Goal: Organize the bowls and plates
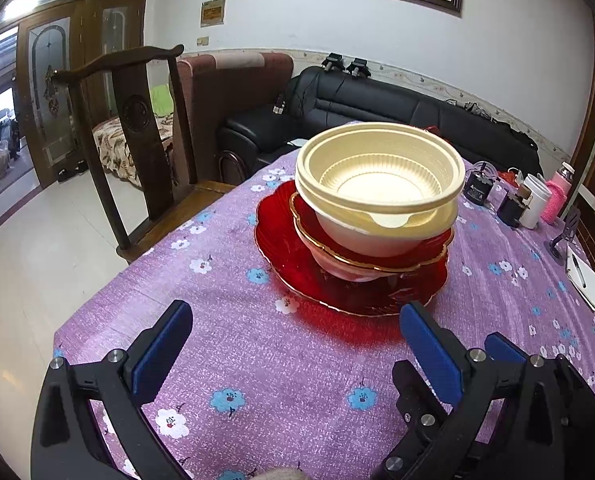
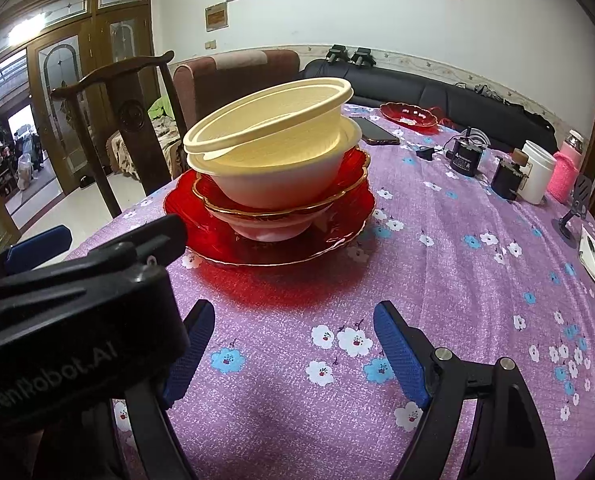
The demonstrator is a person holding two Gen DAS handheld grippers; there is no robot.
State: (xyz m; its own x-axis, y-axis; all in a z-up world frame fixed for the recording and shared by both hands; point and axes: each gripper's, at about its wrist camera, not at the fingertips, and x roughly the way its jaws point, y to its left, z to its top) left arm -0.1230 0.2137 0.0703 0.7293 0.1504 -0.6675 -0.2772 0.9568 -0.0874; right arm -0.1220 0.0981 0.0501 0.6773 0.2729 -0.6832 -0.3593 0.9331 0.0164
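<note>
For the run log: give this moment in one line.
left claw open, empty | right claw open, empty | cream bowls tilted atop red plates

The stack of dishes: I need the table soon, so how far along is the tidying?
Done: cream bowls sit nested on a red dish and red plate. In hand: nothing; both tongs, left and right, are open. Left: another red dish lies apart.

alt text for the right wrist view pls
A stack of dishes stands on a purple floral tablecloth: large red plate, white bowl, smaller red plate, two cream bowls, the top one tilted. The right gripper is open and empty in front; the left gripper is beside it.
</note>
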